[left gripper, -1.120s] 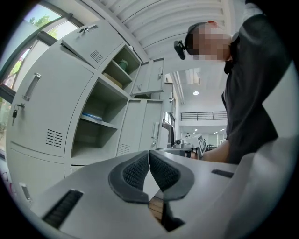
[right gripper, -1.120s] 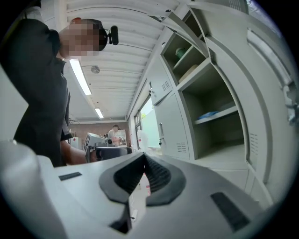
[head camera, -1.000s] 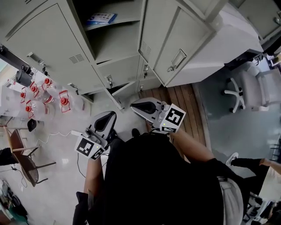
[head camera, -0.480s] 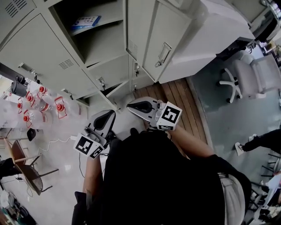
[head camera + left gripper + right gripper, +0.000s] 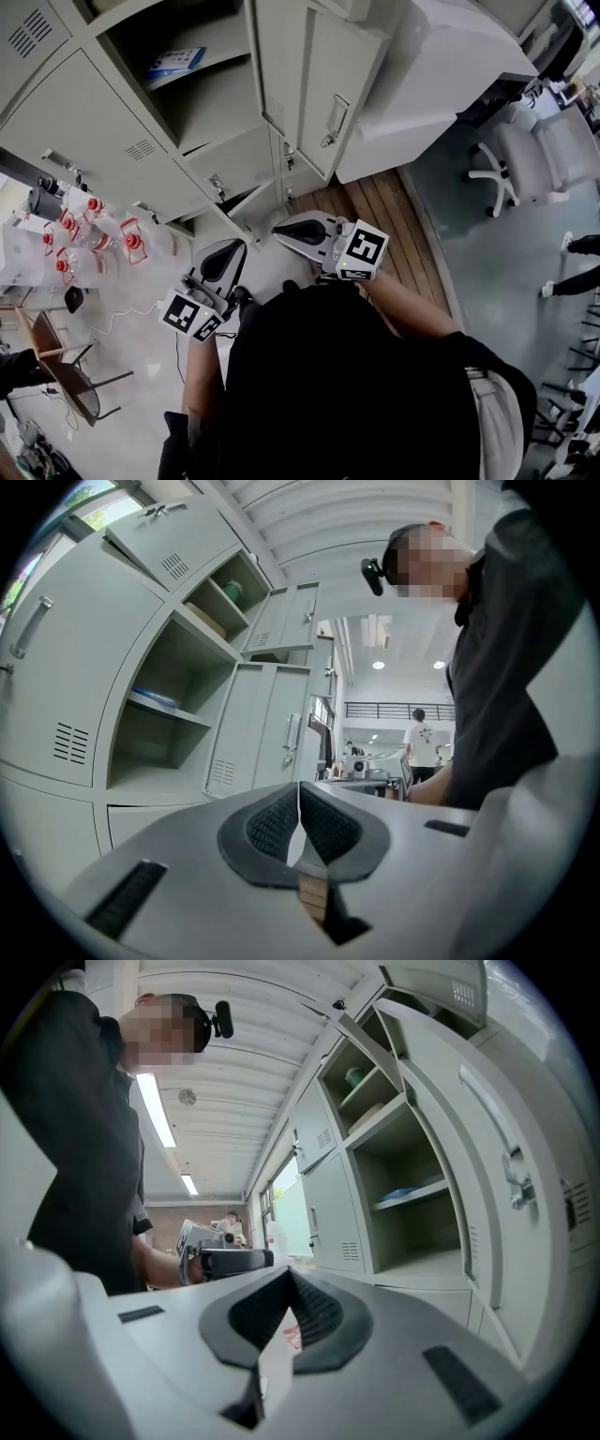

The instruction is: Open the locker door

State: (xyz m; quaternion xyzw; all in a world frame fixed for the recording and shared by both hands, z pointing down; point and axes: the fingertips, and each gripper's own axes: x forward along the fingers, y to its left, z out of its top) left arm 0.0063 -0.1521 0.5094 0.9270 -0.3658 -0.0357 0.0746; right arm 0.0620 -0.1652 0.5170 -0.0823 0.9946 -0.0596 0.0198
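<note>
Left gripper and right gripper hung short of the lockers, fingers together, empty. The stiff metal locker door beside the open compartment likely swung lightly; its handle offered purchase.

Painted metal, plastic, wood.
Lockers were smooth, matt grey painted sheet metal; locker door the same, with a brighter metal handle. Floor was brown wood planks beside glossy pale tile. Left gripper and right gripper were smooth pale plastic, fingers faced with dark ribbed pads.
</note>
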